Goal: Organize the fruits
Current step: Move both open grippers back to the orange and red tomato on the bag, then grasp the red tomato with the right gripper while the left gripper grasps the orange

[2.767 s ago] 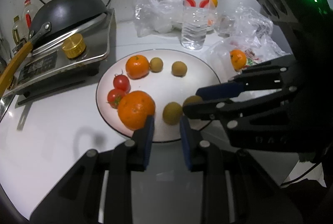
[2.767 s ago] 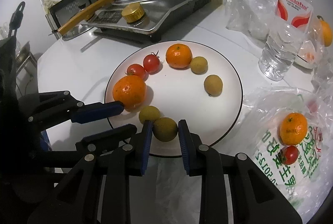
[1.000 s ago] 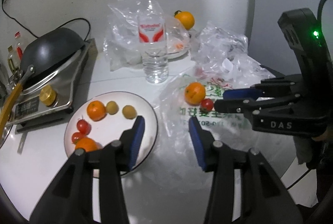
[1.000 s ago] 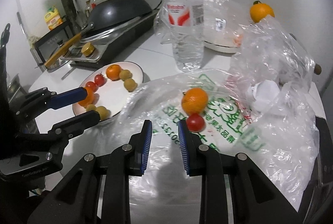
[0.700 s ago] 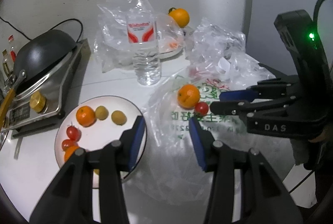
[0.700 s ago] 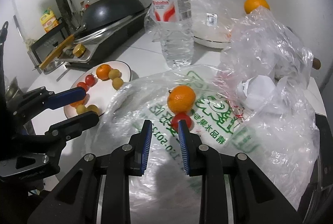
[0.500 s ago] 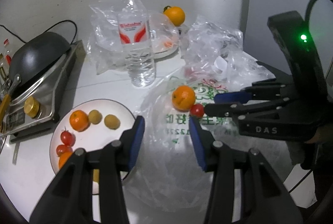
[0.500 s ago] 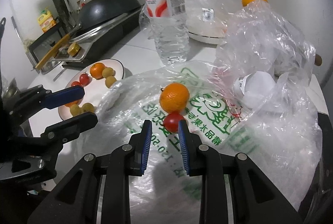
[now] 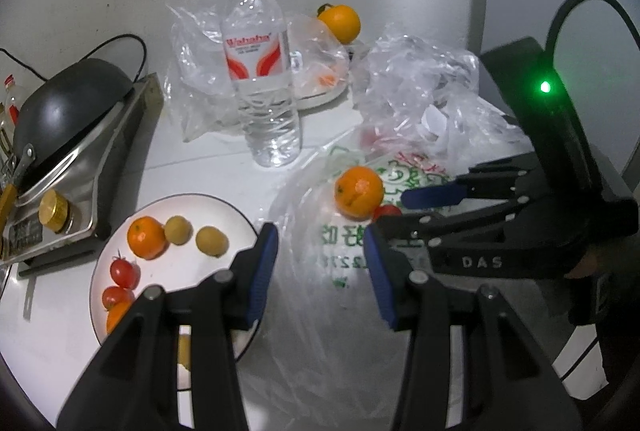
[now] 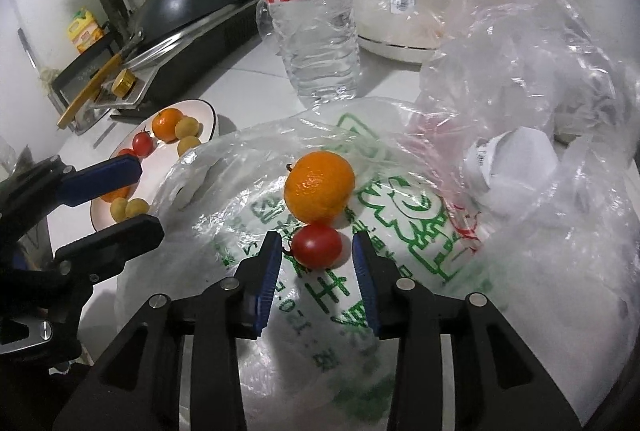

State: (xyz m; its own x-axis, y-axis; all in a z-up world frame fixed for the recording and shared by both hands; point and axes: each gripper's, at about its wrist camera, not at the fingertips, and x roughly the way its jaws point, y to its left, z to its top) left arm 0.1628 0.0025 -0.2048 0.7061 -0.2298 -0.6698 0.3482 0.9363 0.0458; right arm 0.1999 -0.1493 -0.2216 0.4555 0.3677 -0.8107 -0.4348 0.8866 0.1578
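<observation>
worktop [image 9: 208,167]: white, pretty cluttered
bag: crumpled clear plastic bag with green print [image 10: 400,231], fruit sitting on it
plate: round white plate [image 9: 224,209] already half loaded
orange: round orange mandarin [image 10: 319,186], touching the tomato
tomato: small red cherry tomato [image 10: 317,246] between the right tongs [image 10: 316,263], which are opening, no contact yet
left tongs [image 9: 320,263]: open, empty
step: grabbing the tomato
next: guessing close gently, carry to plate

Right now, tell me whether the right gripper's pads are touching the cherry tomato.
Apart. The right wrist view shows the opening right gripper flanking the cherry tomato, bag visible either side.

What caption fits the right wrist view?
Right claw opening around a cherry tomato beside an orange on a plastic bag.
</observation>
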